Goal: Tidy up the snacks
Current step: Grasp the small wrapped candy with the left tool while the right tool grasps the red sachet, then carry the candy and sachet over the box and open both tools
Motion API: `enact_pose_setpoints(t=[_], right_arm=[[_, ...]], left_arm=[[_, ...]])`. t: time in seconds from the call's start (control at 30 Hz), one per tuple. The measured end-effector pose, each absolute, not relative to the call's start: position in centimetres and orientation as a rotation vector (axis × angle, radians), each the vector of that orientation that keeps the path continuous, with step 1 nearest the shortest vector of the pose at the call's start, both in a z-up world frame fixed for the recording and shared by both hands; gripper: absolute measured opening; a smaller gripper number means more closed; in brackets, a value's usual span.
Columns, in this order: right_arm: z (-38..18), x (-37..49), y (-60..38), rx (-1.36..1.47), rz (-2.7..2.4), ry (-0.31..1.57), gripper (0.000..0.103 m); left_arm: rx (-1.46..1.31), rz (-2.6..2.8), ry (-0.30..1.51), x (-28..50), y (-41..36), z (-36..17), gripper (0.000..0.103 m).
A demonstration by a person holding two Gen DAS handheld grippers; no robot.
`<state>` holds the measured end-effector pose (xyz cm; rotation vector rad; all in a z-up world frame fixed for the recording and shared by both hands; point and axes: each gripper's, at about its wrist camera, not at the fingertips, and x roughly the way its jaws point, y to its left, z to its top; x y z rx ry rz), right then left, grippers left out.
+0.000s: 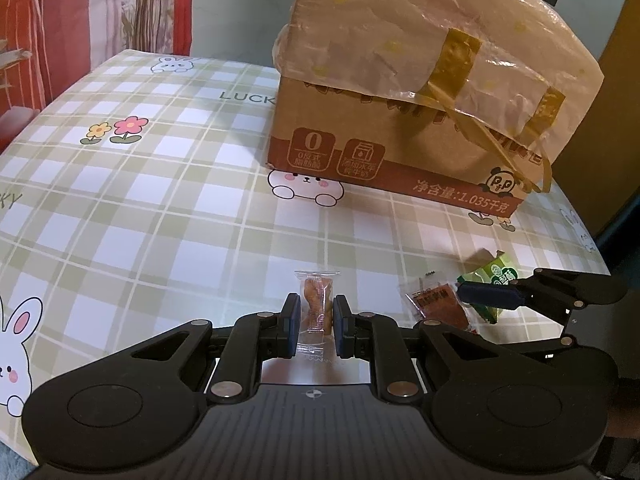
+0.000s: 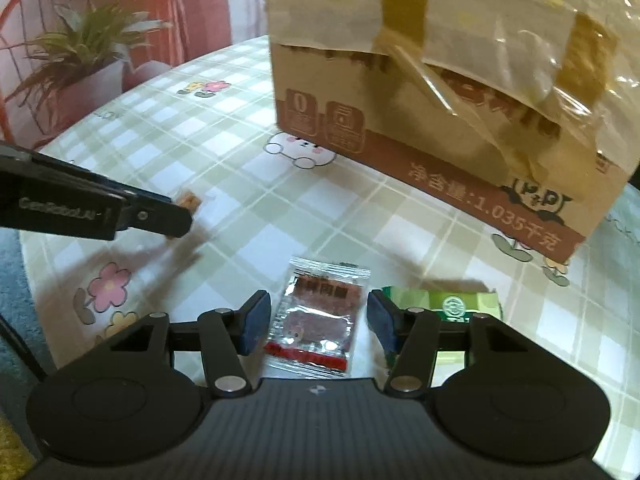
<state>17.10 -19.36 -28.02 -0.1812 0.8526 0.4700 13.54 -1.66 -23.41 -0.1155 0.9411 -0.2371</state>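
The left gripper (image 1: 316, 322) clenches a clear-wrapped snack (image 1: 317, 308) above the checked tablecloth (image 1: 160, 200), in front of the carton (image 1: 384, 160). The right gripper (image 2: 316, 322) is spread around a red packet (image 2: 316, 320) lying flat in front of the carton; a green packet (image 2: 460, 304) lies just beside it. Behind the carton's left stands a potted plant (image 2: 88, 64).

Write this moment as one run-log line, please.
left gripper: shut on clear-wrapped snack | right gripper: open around red packet | green packet: beside | box: behind
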Motion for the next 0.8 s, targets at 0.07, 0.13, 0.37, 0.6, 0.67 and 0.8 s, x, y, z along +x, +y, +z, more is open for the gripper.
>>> enact_pose_setpoints(t=[0.07, 0.13, 0.37, 0.6, 0.67, 0.8], right_arm=[[-28.0, 16.9, -19.3, -0.181, 0.464, 0.846, 0.056], [-28.0, 16.7, -19.3, -0.178, 0.467, 0.834, 0.047], [-26.3, 15.8, -19.6, -0.154, 0.450, 0.756, 0.041], [-21.2, 15.0, -20.9, -0.149, 0.461, 0.604, 0.041], [-19.2, 14.9, -21.5, -0.149, 0.461, 0.544, 0.041], [-15.1, 15.3, -23.1, -0.118, 0.432, 0.420, 0.041]], left_arm=[[-0.116, -0.238, 0.941, 13.6, -1.5, -23.4, 0.018], [-0.113, -0.243, 0.935, 13.5, -1.5, -23.2, 0.018], [-0.093, -0.258, 0.877, 13.5, -1.5, -21.0, 0.018], [-0.067, -0.295, 0.707, 14.1, -1.8, -15.2, 0.018], [-0.069, -0.315, 0.657, 14.5, -1.8, -13.2, 0.018], [-0.039, -0.338, 0.544, 16.1, -2.8, -9.3, 0.018]])
